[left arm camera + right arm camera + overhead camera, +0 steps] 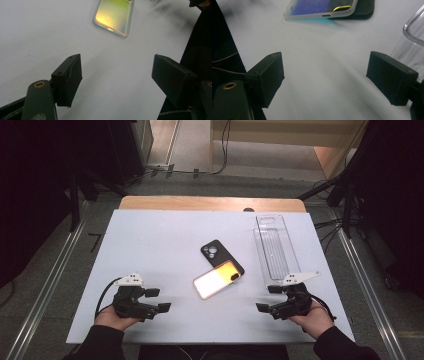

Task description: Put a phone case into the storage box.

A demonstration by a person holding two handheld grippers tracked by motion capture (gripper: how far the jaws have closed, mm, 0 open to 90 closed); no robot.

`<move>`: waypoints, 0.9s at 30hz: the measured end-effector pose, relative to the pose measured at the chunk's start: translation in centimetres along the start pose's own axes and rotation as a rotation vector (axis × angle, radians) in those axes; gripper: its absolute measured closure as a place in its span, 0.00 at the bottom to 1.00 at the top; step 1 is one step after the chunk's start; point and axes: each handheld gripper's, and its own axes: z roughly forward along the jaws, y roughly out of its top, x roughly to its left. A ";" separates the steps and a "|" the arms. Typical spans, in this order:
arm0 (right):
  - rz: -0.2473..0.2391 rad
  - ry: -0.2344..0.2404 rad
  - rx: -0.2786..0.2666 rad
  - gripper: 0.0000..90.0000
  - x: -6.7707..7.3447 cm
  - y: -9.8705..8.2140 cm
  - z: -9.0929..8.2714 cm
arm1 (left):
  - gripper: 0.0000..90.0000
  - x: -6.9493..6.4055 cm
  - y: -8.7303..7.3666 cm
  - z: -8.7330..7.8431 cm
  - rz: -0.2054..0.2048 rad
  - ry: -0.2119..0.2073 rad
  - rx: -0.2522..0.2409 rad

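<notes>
Start position: my left claw (159, 300) and right claw (264, 299) rest wide, empty. Next, I judge: reach the glowing orange-backed phone (218, 279) at twelve o'clock, overlapping the black phone case (216, 253).

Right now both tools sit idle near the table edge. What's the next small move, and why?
Probably ease the left tool forward toward the phone. Its jaws stand open with nothing between them, and the left gripper view has the phone's near end straight ahead on bare table. The phone's far end overlaps the black case, so a slow approach seems wise. The right tool is open too.
</notes>
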 end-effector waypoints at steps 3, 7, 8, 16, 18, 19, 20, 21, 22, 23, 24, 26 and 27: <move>-0.001 0.002 0.001 0.14 0.0 0.0 0.0 | 0.28 0.0 0.0 0.0 -0.001 0.000 -0.001; -0.002 0.004 0.006 0.14 0.1 0.0 0.0 | 0.28 0.0 0.0 0.0 0.002 0.002 -0.001; -0.002 0.004 0.006 0.14 0.1 0.0 0.0 | 0.28 0.0 0.0 0.0 0.002 0.002 -0.001; -0.008 0.008 0.009 0.14 0.1 -0.1 0.0 | 0.27 -0.1 0.2 0.0 0.006 0.003 -0.016; -0.008 0.008 0.009 0.14 0.1 -0.1 0.0 | 0.27 -0.1 0.3 0.0 0.009 0.006 -0.019; -0.008 0.008 0.008 0.14 0.1 -0.1 0.0 | 0.27 -0.1 0.5 -0.1 0.018 0.004 -0.009; -0.008 0.008 0.008 0.14 0.1 -0.1 0.0 | 0.27 -0.1 0.5 -0.1 0.018 0.004 -0.009; -0.006 0.009 0.009 0.14 0.1 -0.1 0.0 | 0.27 -0.2 0.8 -0.3 0.026 0.009 -0.015; -0.005 0.010 0.009 0.14 0.1 -0.1 0.0 | 0.27 -0.1 1.0 -0.4 0.027 0.005 -0.015; -0.005 0.011 0.009 0.14 0.1 -0.1 0.0 | 0.27 0.0 1.2 -0.4 0.030 -0.001 -0.017; -0.008 0.012 0.010 0.14 0.1 -0.1 0.0 | 0.27 0.0 1.3 -0.4 0.030 -0.006 -0.017; -0.011 0.012 0.010 0.14 0.1 -0.1 0.0 | 0.27 0.1 1.7 -0.1 0.035 -0.012 -0.016; -0.011 0.013 0.011 0.14 0.1 -0.1 0.1 | 0.27 0.1 1.7 -0.1 0.035 -0.012 -0.016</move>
